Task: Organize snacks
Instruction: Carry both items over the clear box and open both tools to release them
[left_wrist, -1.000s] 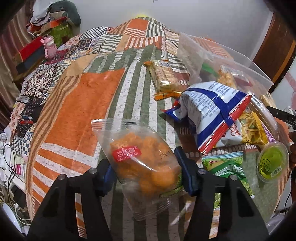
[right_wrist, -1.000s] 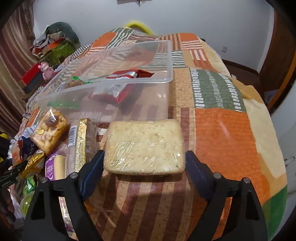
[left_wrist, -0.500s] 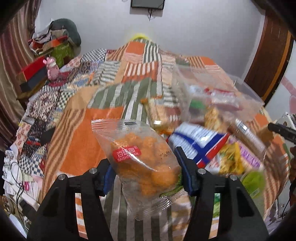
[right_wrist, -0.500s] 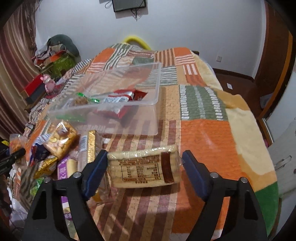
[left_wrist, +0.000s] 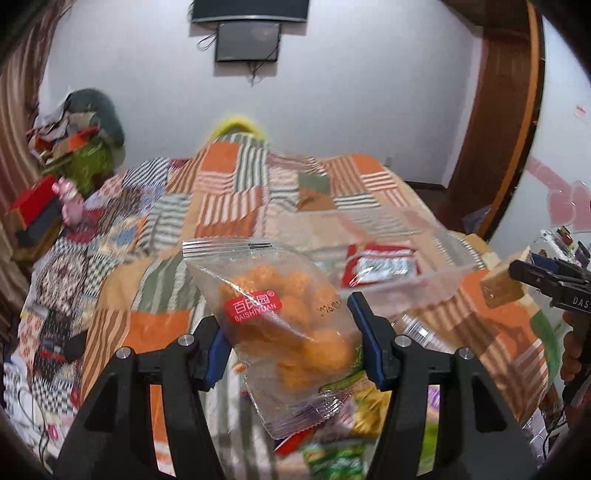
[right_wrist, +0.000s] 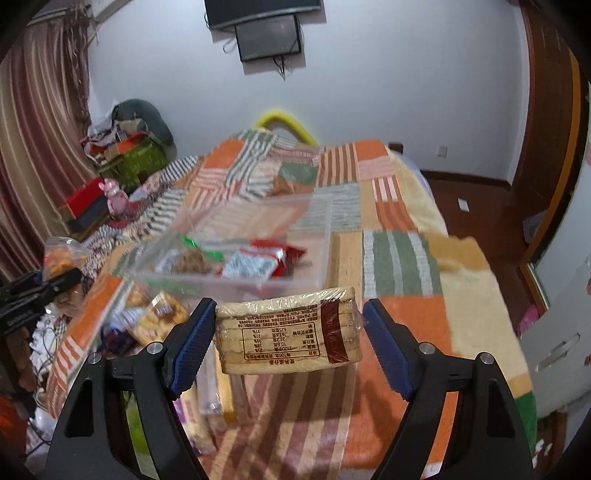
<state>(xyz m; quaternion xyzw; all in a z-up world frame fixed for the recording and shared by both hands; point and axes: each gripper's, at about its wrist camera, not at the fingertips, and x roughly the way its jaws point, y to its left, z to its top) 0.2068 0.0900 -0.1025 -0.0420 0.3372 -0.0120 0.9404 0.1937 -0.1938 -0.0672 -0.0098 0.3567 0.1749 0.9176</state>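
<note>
Raised since the earlier frames: both grippers, off the bedspread (right_wrist: 402, 325). Left gripper (left_wrist: 288, 339) clenched on a bag of orange puffs (left_wrist: 291, 325); right gripper (right_wrist: 288, 332), jaws lately narrowed, grasping a cracker pack (right_wrist: 288, 332). Beyond them, the clear bin (right_wrist: 240, 280) holds a few packets, likely next destination.

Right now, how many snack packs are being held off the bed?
2: the clear bag of orange puffs in the left gripper, and the wrapped pale cracker block in the right gripper.
</note>
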